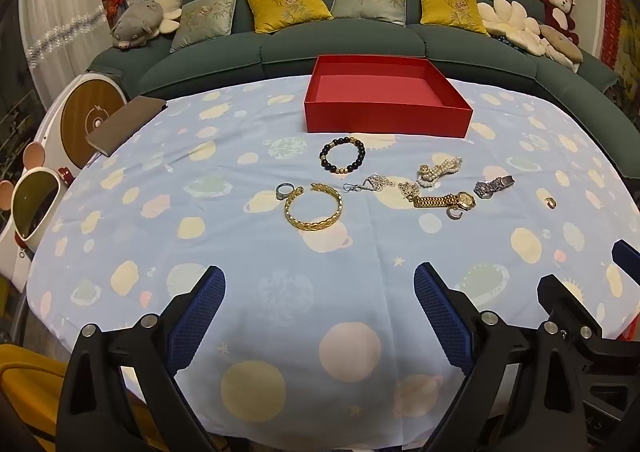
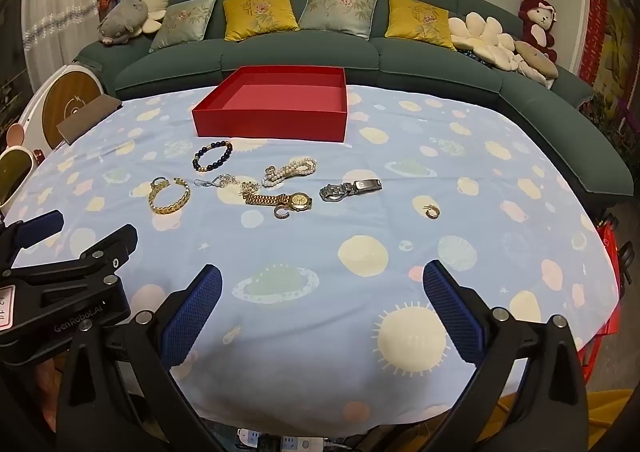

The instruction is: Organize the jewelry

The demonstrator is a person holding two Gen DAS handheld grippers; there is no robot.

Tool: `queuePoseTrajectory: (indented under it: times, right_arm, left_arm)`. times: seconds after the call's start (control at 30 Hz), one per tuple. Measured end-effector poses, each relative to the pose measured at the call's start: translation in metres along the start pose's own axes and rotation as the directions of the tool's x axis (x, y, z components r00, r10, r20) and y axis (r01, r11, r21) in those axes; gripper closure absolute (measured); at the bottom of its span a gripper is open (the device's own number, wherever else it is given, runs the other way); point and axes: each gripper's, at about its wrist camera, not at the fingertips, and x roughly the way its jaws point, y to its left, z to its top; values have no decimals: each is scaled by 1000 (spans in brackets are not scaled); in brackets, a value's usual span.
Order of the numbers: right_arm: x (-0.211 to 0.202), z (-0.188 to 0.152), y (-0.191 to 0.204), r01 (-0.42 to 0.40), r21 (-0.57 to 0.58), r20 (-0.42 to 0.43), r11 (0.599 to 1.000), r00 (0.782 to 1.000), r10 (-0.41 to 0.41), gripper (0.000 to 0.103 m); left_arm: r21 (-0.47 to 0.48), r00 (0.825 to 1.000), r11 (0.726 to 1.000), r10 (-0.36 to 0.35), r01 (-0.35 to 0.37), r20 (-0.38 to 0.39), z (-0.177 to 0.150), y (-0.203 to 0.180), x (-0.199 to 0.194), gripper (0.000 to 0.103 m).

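Observation:
An empty red box (image 1: 386, 114) (image 2: 272, 120) stands at the table's far side. In front of it lie a black bead bracelet (image 1: 342, 154) (image 2: 213, 156), a gold cuff bangle (image 1: 313, 207) (image 2: 169, 197) with a ring (image 1: 285, 191) beside it, a silver chain (image 1: 368, 184), a pearl strand (image 1: 439, 170) (image 2: 290, 171), a gold watch (image 1: 446, 200) (image 2: 280, 199), a silver watch (image 1: 494, 185) (image 2: 350, 188) and a small gold earring (image 1: 551, 203) (image 2: 432, 211). My left gripper (image 1: 320, 284) and right gripper (image 2: 322, 284) are open and empty, well short of the jewelry.
The table (image 1: 240, 252) has a blue planet-print cloth. A brown notebook (image 1: 124, 124) lies at its far left edge. A green sofa (image 1: 360, 40) with cushions and plush toys stands behind. The right gripper shows at the left wrist view's right edge (image 1: 580, 316).

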Motion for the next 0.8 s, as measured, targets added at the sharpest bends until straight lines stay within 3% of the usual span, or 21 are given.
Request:
queuePoseTrajectory:
  times: [0.8]
  right_arm:
    - [-9, 0, -5, -5, 19, 13, 1000, 1000, 5, 5]
  left_arm:
    - [-3, 1000, 1000, -13, 13, 1, 2, -3, -3, 14]
